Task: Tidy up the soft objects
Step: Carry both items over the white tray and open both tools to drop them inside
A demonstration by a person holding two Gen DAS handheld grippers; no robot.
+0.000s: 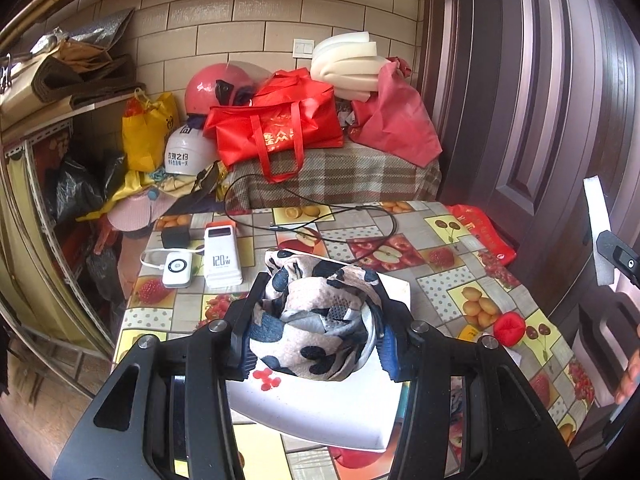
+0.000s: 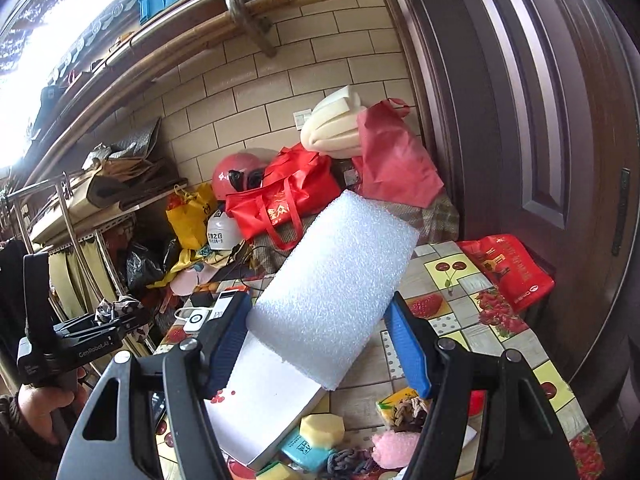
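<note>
Cloth bundle [image 1: 316,320] and foam block [image 2: 332,304], each gripped loosely between its fingers above the white tray [image 1: 320,412], may slip and knock the power bank [image 1: 222,256] on the worktop [image 1: 448,280].

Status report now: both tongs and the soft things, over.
Left tongs shut on patterned cloth, above white tray. Right tongs shut on white foam block. Nothing blocking.

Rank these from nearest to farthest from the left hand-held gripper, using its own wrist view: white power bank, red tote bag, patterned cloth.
1. patterned cloth, held between the fingers of the left hand-held gripper.
2. white power bank, on the table, ahead and left.
3. red tote bag, beyond the table on the plaid-covered surface.
</note>
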